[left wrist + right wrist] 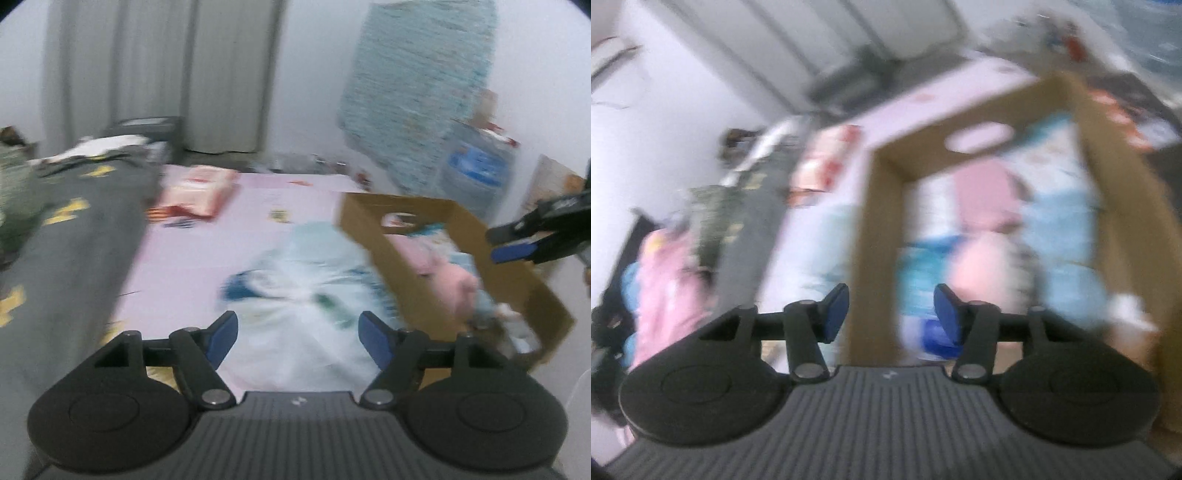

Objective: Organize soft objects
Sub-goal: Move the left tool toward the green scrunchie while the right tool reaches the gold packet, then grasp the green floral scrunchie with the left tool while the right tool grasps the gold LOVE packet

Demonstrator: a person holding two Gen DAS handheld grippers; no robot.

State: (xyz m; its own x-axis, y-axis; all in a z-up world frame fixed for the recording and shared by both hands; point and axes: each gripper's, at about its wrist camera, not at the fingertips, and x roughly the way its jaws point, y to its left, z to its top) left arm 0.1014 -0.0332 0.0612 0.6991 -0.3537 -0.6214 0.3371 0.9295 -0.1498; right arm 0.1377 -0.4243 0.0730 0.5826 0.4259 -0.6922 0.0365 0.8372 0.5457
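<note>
A pale blue and white soft cloth (295,280) is spread flat on the pink bed sheet (207,236) directly ahead of the left gripper (297,338), whose jaws are spread wide and hold nothing; the cloth appears to be left loose there because it has not yet been gathered, and the open jaws are lined up with its near edge as if for a pick. To the right of those jaws a cardboard box (517,291) with a cut-out handle hole is seen, serving by all appearance as the collecting container: a pink plush toy (458,284) and light blue soft items are already lodged in it. In the right wrist view the right gripper (891,312) is held with jaws parted and empty, just over the box's near rim, the left wall of the box (871,258) rising between and beyond the jaws; the pink plush (982,254) and a blue soft item (1060,225) lie inside, ahead and right. Heavy blur prevents finer identification. Farther left of the left jaws a red and white packet (199,192) rests on the sheet, beside a dark grey blanket (66,243).
</note>
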